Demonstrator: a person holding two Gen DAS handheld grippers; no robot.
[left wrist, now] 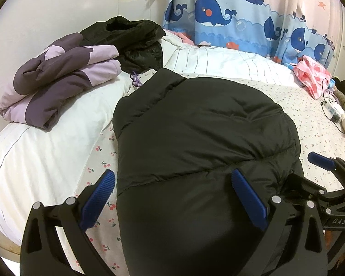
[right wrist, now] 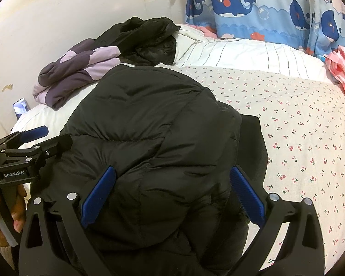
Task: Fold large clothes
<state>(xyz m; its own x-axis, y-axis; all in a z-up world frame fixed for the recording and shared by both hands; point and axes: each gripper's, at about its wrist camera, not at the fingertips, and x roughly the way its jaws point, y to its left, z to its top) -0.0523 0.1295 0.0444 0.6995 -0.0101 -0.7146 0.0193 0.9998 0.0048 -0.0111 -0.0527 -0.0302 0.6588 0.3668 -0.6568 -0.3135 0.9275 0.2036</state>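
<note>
A black puffer jacket (left wrist: pixel 202 138) lies on the cherry-print bed sheet (left wrist: pixel 310 119), its near end hanging toward me. My left gripper (left wrist: pixel 172 188) is open, its jaws spread wide over the jacket's near left edge. The right gripper (left wrist: pixel 310 168) shows at the jacket's right edge in the left wrist view. In the right wrist view the jacket (right wrist: pixel 149 126) fills the middle, and my right gripper (right wrist: pixel 172 184) is open with its jaws spread over the jacket's near end. The left gripper (right wrist: pixel 46 135) shows at the left edge there. Neither holds anything.
A folded purple and lilac garment (left wrist: pixel 57 80) and a crumpled black garment (left wrist: pixel 131 39) lie on the white striped duvet (left wrist: pixel 218 59) at the far left. A pink checked cloth (left wrist: pixel 310 78) and a white device with cable (left wrist: pixel 333 112) lie at the right. A whale curtain (left wrist: pixel 230 16) hangs behind.
</note>
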